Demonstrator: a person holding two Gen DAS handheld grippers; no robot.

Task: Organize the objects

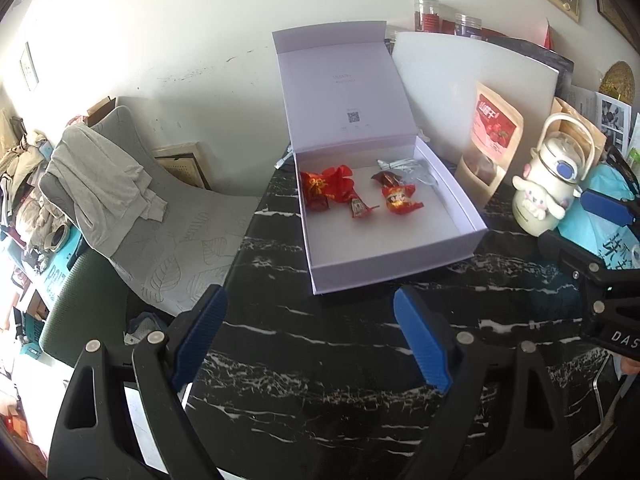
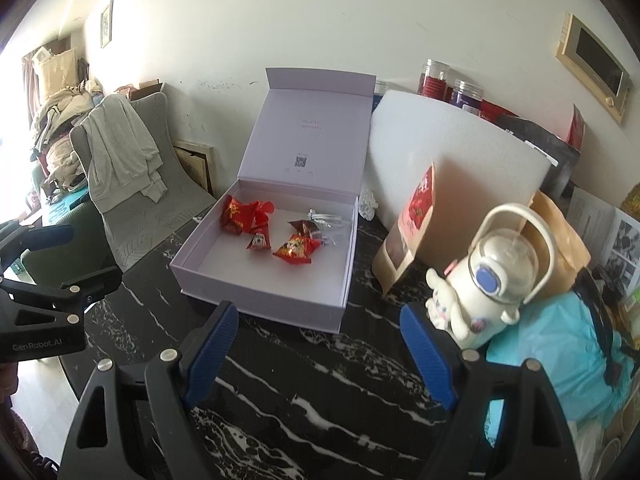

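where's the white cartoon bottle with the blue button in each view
Left wrist view: the white cartoon bottle stands at the right edge, on the black marble table, right of the open white box.
Right wrist view: the bottle sits lower right, just beyond the right tool's right finger, leaning in the fisheye.
Shared landmark: the open box holding red candy wrappers; the bottle is to its right in both.

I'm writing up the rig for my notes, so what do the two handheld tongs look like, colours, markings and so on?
Both are alike: matte black plastic frames with cut-out slots and round silver rivets, each finger faced with a ribbed blue pad. The left tongs carry white "GenRobot.AI" lettering on the side, seen from the right wrist view. The right tongs show white letters "DAS", cut off by the picture's edge. No cables are visible.
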